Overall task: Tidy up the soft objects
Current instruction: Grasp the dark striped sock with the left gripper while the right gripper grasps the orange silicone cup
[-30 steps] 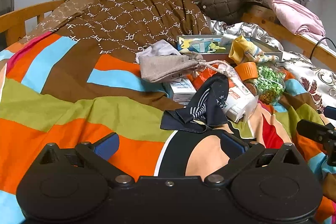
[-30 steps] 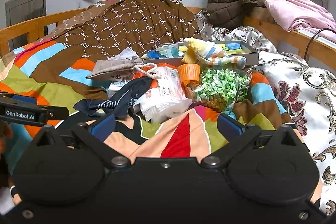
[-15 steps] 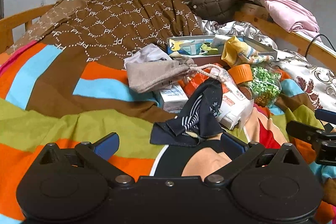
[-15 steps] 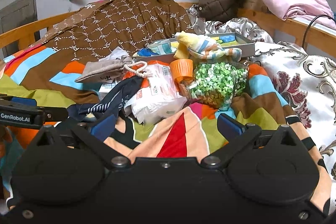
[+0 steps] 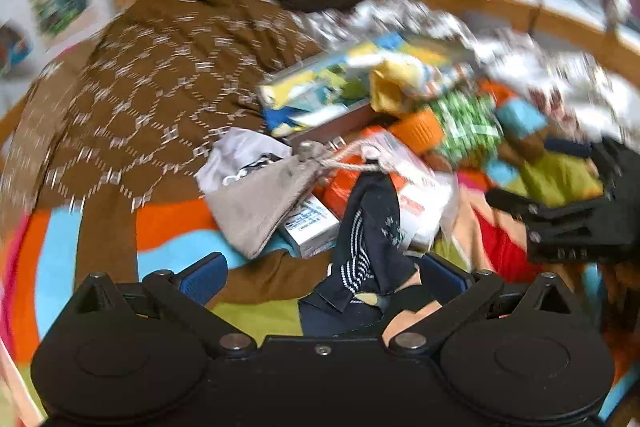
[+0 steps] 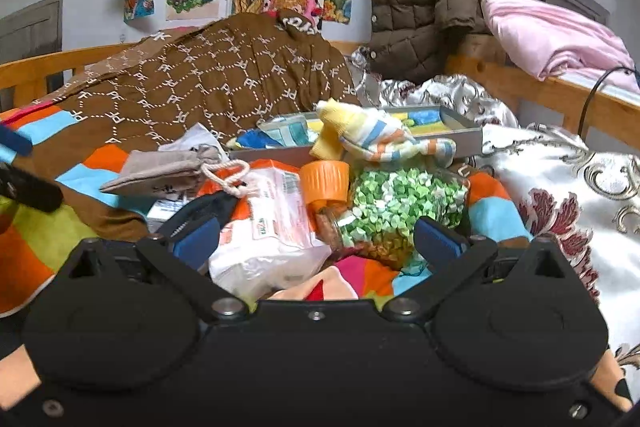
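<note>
The navy sock (image 5: 370, 227) lies on the bed (image 5: 92, 187), directly ahead of the left tool (image 5: 324, 273), at about 12 o'clock. Its long axis runs from 6 to 12 o'clock in the left wrist view, with the near end between the open fingers but not gripped. The left tool is the nearer one. It stands wide open and holds nothing.

The right tool (image 6: 316, 239) is also wide open and empty. A white packet (image 6: 268, 231) and a jar (image 6: 384, 211) of green bits with an orange lid lie between its fingers. For it the sock (image 6: 208, 207) sits at 11 o'clock, half hidden.

At 12 o'clock beyond the pile, a grey tray (image 6: 460, 139) holds coloured fabric, though the left view is too blurred to sort it. A striped sock (image 6: 384, 139) drapes over the tray's front rim. A grey pouch (image 5: 260, 203) lies at 11 o'clock of the left tool, just beside the navy sock.
</note>
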Tool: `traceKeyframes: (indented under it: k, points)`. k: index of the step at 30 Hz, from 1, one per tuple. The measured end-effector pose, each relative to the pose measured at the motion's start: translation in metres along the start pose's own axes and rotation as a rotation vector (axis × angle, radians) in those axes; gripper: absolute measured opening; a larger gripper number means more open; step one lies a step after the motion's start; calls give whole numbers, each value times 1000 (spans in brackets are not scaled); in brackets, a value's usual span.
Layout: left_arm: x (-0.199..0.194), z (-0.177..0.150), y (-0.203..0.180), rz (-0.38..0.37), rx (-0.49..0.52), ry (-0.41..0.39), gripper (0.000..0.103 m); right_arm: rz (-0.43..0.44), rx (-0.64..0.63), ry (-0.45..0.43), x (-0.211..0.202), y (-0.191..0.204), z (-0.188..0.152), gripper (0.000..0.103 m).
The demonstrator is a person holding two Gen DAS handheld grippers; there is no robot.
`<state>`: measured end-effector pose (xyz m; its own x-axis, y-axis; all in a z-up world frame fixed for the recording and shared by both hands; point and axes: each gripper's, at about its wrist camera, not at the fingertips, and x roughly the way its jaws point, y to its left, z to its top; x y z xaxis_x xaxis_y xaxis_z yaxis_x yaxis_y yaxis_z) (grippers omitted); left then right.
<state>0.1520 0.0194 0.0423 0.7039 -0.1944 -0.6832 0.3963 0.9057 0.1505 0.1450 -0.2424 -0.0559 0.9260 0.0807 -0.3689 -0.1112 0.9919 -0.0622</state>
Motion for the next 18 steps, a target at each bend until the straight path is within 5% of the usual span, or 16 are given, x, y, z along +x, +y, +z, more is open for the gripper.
traceKeyframes:
  k: [3,8,18]
  points:
    - [15,14,-10,-24,87,84,102,-3,-2,5,8,1,-2,102]
    - [36,18,-22,-49,187,98,102,2,-30,-11,21,8,0,102]
    - [68,30,-9,-112,207,132,102,-12,-24,6,79,4,18,102]
